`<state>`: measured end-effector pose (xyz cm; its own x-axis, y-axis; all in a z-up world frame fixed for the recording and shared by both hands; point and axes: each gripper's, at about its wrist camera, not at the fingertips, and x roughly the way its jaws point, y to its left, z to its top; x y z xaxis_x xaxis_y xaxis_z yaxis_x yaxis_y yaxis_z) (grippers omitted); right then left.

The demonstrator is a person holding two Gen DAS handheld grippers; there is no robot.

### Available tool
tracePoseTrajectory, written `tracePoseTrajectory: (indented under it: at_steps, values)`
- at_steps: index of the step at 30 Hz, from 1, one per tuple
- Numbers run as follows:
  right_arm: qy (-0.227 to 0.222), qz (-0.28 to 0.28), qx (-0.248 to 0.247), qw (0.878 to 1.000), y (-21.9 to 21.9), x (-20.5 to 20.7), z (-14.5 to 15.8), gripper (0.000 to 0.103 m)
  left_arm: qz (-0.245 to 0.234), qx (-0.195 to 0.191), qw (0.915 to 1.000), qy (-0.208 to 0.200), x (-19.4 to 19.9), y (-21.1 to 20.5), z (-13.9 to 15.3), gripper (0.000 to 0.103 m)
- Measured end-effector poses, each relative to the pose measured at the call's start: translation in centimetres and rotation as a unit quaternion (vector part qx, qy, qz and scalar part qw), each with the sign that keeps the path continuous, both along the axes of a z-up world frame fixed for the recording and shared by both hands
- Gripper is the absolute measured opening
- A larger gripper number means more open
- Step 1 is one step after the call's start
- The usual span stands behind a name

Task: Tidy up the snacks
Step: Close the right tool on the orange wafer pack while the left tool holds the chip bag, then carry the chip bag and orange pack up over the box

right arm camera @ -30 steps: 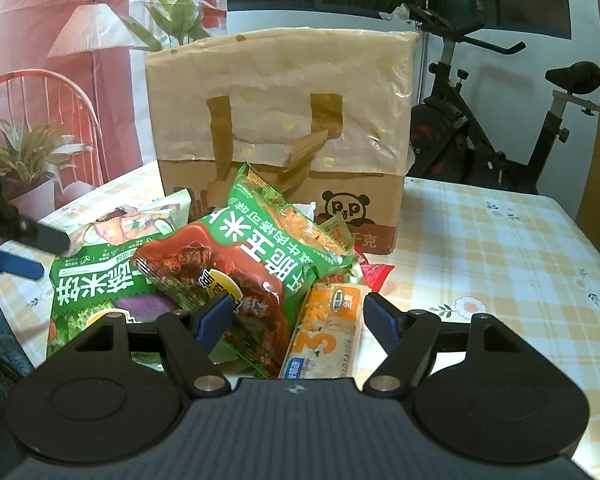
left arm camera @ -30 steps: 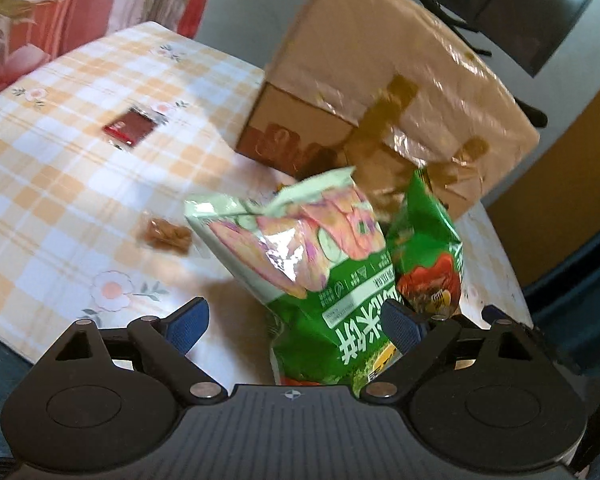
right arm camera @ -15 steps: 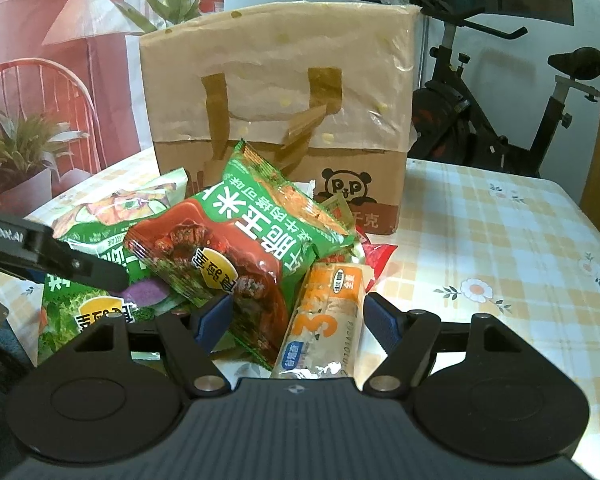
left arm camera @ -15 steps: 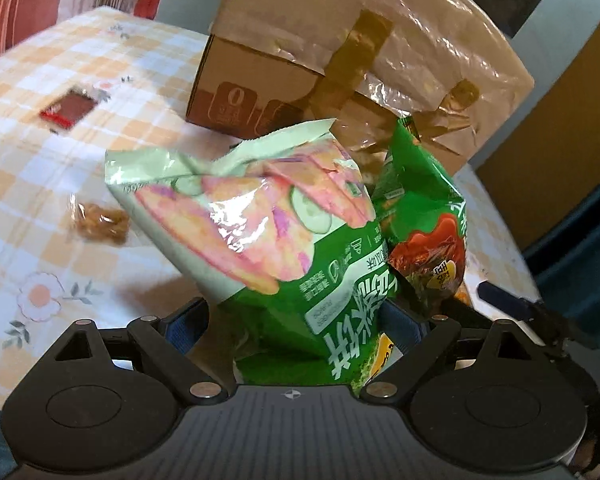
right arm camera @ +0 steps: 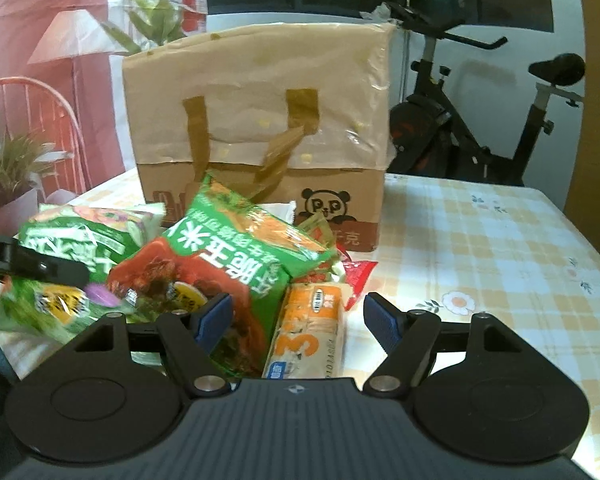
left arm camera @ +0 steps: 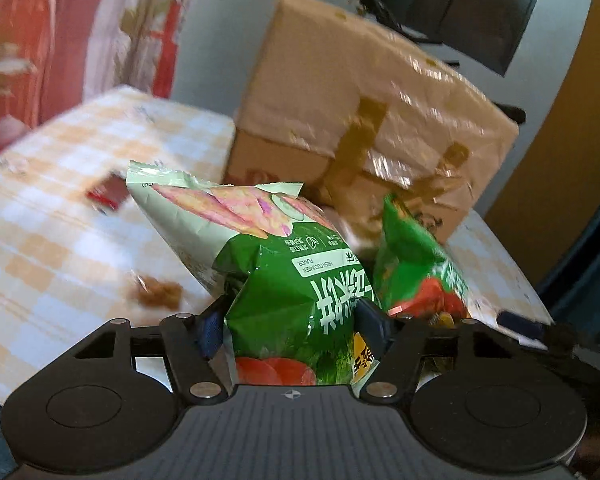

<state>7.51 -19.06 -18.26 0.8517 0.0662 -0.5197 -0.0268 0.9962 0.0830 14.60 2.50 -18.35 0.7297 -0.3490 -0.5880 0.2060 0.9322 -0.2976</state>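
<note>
A green cucumber chip bag (left arm camera: 284,280) stands between the pads of my left gripper (left arm camera: 290,326). Its jaws are closing and both pads press into the creased bag. A green and red corn snack bag (left arm camera: 420,276) lies just right of it. In the right wrist view the chip bag (right arm camera: 80,236) sits at the left with a left finger (right arm camera: 40,266) across it. My right gripper (right arm camera: 298,318) hovers open over the corn snack bag (right arm camera: 228,256) and an orange pack (right arm camera: 312,328). Neither right pad presses on anything.
A tall brown paper bag (right arm camera: 260,100) with handles stands behind the snacks on the checked tablecloth (right arm camera: 480,240). A small red packet (left arm camera: 108,194) and a brown snack (left arm camera: 158,294) lie to the left. An exercise bike (right arm camera: 480,128) stands beyond the table.
The left jaws have narrowed from wide apart onto the green chip bag, and the bag now stands more upright between them. The right gripper has kept still.
</note>
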Motion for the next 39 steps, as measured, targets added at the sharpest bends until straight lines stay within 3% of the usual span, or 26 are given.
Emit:
tracePoseTrajectory:
  at_steps: [10,15,23,39]
  values:
    - [0.007,-0.034,-0.001,0.999,-0.7,-0.1,-0.1,0.074,0.037,0.009,0.9989,-0.028,-0.1,0.6,1.0,0.069]
    - [0.024,-0.026,0.000,0.999,-0.6,0.4,-0.8,0.059,0.040,0.015,0.9983,-0.041,-0.3,0.7,1.1,0.069]
    - [0.031,-0.008,-0.030,0.999,0.7,1.2,-2.0,0.048,0.045,0.012,0.9980,-0.042,-0.4,1.0,1.1,0.069]
    - [0.035,-0.009,-0.029,0.999,0.5,1.8,-3.1,0.040,0.052,0.019,0.9974,-0.047,-0.7,1.2,1.0,0.069]
